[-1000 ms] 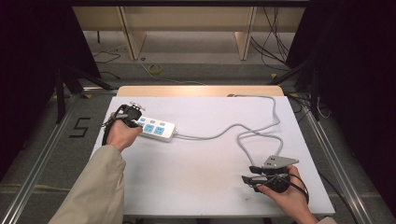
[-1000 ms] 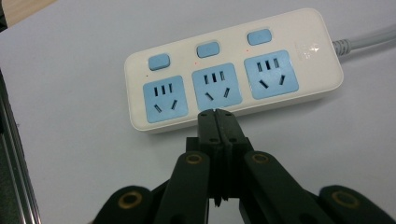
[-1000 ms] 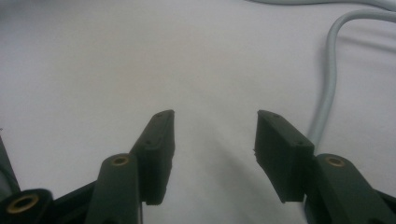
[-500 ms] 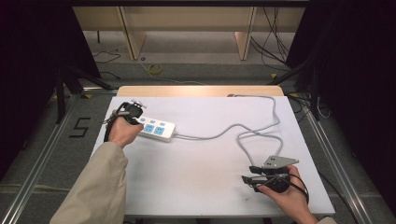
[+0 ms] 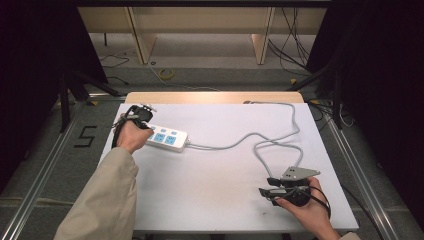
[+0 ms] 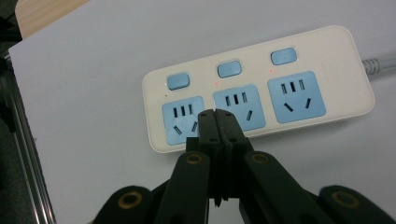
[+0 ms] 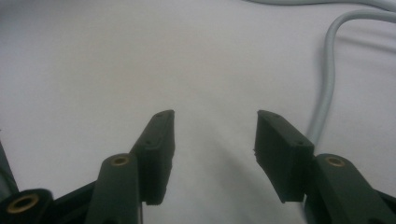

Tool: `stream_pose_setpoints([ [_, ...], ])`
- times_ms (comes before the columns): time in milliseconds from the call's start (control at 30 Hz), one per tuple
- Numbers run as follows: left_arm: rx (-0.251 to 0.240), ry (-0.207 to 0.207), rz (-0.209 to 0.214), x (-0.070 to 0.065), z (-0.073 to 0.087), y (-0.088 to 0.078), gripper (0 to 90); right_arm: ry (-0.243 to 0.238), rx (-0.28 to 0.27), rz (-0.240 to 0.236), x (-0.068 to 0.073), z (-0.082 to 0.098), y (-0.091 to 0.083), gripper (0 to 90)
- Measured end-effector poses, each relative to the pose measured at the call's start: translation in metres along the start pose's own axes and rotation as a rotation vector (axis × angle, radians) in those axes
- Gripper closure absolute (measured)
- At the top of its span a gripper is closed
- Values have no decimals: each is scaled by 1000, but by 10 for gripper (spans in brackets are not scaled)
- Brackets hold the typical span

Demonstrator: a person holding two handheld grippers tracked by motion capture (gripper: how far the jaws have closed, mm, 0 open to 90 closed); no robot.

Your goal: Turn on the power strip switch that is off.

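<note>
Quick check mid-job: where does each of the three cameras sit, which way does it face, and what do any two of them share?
High view: above the person's side, facing forward and down on the table; both forearms, left hand-held gripper and right hand-held gripper show.
Left gripper view: rides the left hand-held gripper, looks down along its shut jaws at the power strip.
Right gripper view: rides the right hand-held gripper, looks along its open jaws over the table, cable alongside.
Shared: high and left gripper views both show the power strip.
</note>
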State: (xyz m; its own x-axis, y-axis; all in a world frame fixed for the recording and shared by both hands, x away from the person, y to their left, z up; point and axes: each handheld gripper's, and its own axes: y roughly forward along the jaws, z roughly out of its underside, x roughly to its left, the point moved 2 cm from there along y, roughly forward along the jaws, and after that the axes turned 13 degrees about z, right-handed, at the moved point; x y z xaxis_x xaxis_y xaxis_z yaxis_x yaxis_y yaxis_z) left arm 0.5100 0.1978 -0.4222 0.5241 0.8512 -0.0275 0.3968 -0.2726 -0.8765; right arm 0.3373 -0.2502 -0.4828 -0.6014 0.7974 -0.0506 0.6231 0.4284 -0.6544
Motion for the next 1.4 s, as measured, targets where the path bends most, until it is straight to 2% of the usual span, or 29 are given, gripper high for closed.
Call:
stream_pose_setpoints([
  [1000,9,2,-22,11,-15,8,900,0,-2,-2,0,0,0,467],
  [1400,12,18,-40,14,-24,11,900,-1,-4,3,0,0,0,468],
])
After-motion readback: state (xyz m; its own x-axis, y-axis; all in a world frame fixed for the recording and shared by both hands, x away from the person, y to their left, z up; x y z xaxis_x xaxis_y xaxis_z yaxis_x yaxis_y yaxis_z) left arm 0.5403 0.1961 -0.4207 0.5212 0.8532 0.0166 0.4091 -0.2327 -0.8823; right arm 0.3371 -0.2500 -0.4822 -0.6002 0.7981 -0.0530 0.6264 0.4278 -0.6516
